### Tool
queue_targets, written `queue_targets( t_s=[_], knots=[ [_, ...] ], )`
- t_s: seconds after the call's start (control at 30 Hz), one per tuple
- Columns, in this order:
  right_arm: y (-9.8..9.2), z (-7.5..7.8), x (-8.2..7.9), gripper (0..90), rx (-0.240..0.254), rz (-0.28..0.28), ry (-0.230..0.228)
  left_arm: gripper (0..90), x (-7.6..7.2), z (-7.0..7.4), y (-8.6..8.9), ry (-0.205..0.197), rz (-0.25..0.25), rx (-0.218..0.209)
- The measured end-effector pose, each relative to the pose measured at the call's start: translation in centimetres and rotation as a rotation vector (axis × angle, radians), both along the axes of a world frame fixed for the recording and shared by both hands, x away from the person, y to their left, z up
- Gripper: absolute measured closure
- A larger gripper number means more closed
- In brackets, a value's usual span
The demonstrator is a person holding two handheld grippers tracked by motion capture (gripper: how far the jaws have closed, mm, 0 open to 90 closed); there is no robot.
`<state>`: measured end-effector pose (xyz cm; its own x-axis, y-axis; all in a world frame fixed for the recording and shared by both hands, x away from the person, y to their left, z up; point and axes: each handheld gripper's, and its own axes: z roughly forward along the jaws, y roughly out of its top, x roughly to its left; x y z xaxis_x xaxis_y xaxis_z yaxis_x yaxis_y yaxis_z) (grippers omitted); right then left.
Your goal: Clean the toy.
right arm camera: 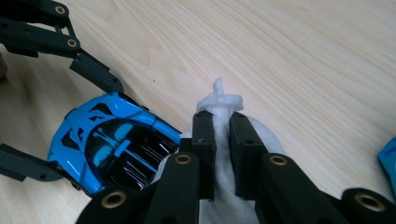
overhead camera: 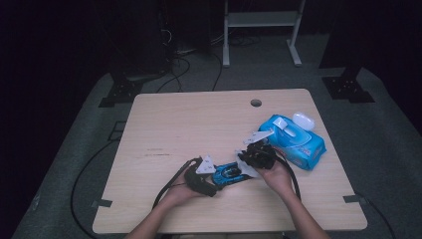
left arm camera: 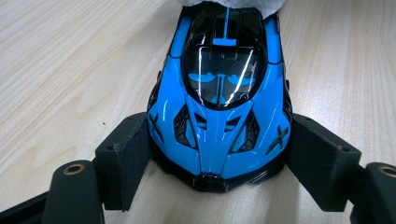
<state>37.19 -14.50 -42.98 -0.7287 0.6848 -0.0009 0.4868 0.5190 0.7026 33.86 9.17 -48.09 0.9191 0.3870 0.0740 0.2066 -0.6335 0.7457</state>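
A blue and black toy car (overhead camera: 228, 174) lies on the wooden table (overhead camera: 189, 124) near its front edge. My left gripper (left arm camera: 217, 154) is shut on the car (left arm camera: 219, 102), its pads (left arm camera: 126, 154) pressing both sides of one end. My right gripper (right arm camera: 222, 135) is shut on a white wipe (right arm camera: 219, 100), which bunches out above its tips and hangs below them. The wipe rests against the other end of the car (right arm camera: 107, 144), and its edge (left arm camera: 233, 3) shows at the top of the left gripper view. In the high view the right gripper (overhead camera: 251, 162) sits just right of the car.
A blue pack of wet wipes (overhead camera: 293, 141) with a white lid lies at the table's right, a small white case (overhead camera: 303, 120) behind it. A round cable hole (overhead camera: 256, 103) is near the far edge. Cables trail from both grippers toward the front.
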Motion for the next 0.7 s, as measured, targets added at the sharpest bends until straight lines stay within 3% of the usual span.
queue_targets(
  t_s=[0.23,0.33,0.43,0.5,0.57,0.7],
  knots=[
    [-5.3,-0.7,0.2,81.9,0.061,-0.139,0.027,25.2,0.0,0.0,0.0,0.0,-0.003,-0.001],
    [-7.2,-0.7,0.0,81.9,0.093,-0.171,0.03,25.2,0.0,0.0,0.0,0.001,-0.003,-0.001],
    [-7.6,-0.2,-0.6,81.9,0.123,-0.16,0.031,25.2,0.0,0.0,0.0,0.0,-0.003,-0.003],
    [-6.8,0.3,-1.4,81.8,0.122,-0.107,0.026,25.2,0.0,0.0,0.0,0.0,-0.003,-0.003],
    [-6.4,0.4,-1.7,81.8,0.123,-0.088,0.027,25.2,0.0,0.0,0.0,0.0,-0.004,-0.003],
    [-5.4,0.0,-2.4,81.8,0.156,-0.02,0.051,25.2,0.0,0.0,0.0,0.001,-0.004,-0.004]
  ],
)
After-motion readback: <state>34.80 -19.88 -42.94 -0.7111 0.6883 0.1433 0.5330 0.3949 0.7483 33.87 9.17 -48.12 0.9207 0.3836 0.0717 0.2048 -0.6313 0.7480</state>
